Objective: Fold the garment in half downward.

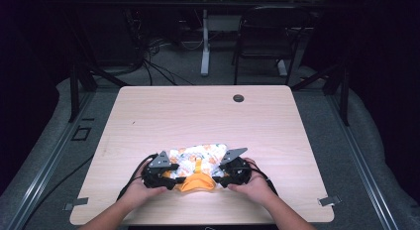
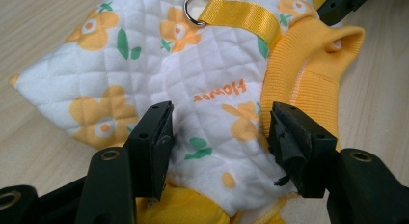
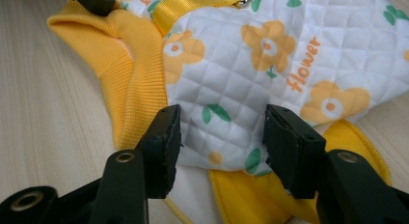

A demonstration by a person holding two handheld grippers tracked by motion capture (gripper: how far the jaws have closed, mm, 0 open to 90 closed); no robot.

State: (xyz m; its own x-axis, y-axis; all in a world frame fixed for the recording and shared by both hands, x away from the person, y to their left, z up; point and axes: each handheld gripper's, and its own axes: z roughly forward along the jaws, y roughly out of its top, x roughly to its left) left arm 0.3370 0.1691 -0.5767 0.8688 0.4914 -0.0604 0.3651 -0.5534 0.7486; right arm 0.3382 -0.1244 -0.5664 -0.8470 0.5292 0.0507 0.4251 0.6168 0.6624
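A small quilted pet vest (image 1: pixel 198 165), white with orange flowers and a yellow ribbed collar (image 1: pixel 196 184), lies flat on the near half of the wooden table (image 1: pixel 148 116). All positions below are given relative to the vest.

The left gripper (image 1: pixel 161 174) sits at the vest's left edge. In the left gripper view its jaws stand apart, straddling a bulge of quilted fabric (image 2: pixel 212 137), with no firm pinch evident. The right gripper (image 1: pixel 233 173) sits at the vest's right edge. In the right gripper view its jaws are likewise spread, one on either side of the quilted panel (image 3: pixel 226 113) beside the collar, not clamped.

A yellow webbing strap (image 2: pixel 238 16) with a metal D-ring (image 2: pixel 195 7) runs across the vest's back, beyond both grippers.

Risks, as judged:
- The quilting is thick and springy, so a shallow closure may catch only the top layer. The yellow lining (image 3: pixel 251 195) beneath would then stay behind and the garment would peel open.
- Jaws set this near the edge may slip off the hem when lifted.
- Uneven pull between the two hands would skew or bunch the vest.
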